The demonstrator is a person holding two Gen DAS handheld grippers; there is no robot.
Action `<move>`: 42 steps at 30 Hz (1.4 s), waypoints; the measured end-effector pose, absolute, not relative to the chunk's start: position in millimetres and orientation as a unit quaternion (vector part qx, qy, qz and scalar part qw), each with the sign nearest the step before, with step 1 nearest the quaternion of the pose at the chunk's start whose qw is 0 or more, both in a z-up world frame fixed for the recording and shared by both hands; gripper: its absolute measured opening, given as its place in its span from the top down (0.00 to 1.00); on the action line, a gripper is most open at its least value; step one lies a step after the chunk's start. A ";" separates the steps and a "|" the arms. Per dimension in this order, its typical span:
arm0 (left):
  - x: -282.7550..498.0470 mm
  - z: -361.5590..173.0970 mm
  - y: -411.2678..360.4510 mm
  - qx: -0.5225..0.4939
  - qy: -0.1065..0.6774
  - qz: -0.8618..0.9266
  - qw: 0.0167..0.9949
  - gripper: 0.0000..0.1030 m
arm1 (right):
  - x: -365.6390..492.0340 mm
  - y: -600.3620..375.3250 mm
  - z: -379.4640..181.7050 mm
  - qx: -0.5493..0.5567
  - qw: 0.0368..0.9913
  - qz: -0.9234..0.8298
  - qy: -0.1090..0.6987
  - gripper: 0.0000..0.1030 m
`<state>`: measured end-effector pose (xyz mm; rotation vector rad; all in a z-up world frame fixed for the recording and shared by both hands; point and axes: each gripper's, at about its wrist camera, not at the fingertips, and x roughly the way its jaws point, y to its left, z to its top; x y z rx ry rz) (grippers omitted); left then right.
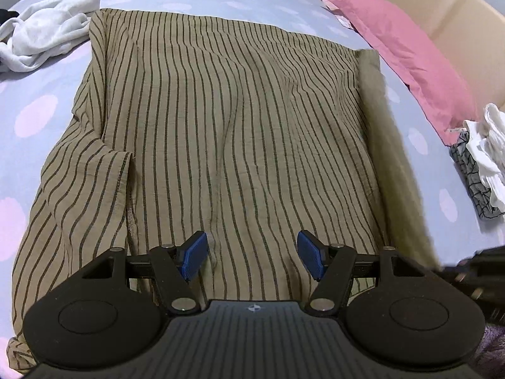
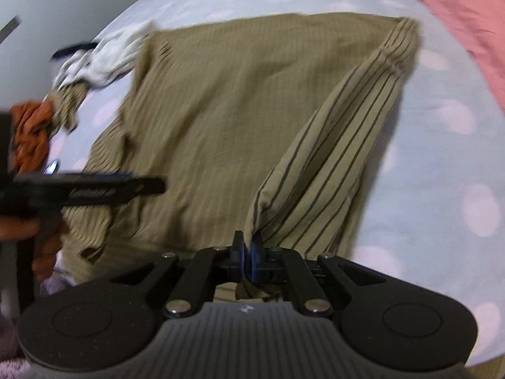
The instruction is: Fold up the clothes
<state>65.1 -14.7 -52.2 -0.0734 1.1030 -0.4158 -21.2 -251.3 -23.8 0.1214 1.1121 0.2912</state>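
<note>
A tan garment with thin dark stripes (image 1: pixel 221 110) lies spread flat on the bed. My left gripper (image 1: pixel 252 257) hovers open just above its near edge, blue pads apart, nothing between them. In the right wrist view the same striped garment (image 2: pixel 205 110) shows its right side lifted into a long fold (image 2: pixel 331 158). My right gripper (image 2: pixel 247 255) is shut on the near end of that fold and holds it up off the bed. The left gripper (image 2: pixel 94 189) appears there at the left edge, held by a hand (image 2: pixel 28 230).
The bedsheet (image 1: pixel 38 101) is pale blue with pink dots. A crumpled white garment (image 1: pixel 41 38) lies far left, an orange cloth (image 2: pixel 31 132) beside it. A pink pillow (image 1: pixel 404 50) and a small pile of white and grey clothes (image 1: pixel 483 164) sit to the right.
</note>
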 end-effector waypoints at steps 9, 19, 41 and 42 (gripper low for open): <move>62.8 -55.7 -13.3 -0.039 0.529 -0.208 0.822 0.40 | -19.7 -220.8 -52.1 0.017 0.810 0.178 0.559 0.92; 48.7 -49.3 -30.3 -0.036 0.534 -0.250 0.807 0.40 | -31.5 -223.8 -40.0 0.030 0.805 0.226 0.547 0.59; 30.7 -90.3 -59.2 -0.046 0.585 -0.305 0.750 0.99 | -96.5 -273.4 -46.2 -0.130 0.820 0.219 0.513 0.40; 30.8 -89.6 -56.9 -0.047 0.584 -0.302 0.752 1.00 | -96.7 -277.3 -44.0 -0.129 0.820 0.224 0.511 0.40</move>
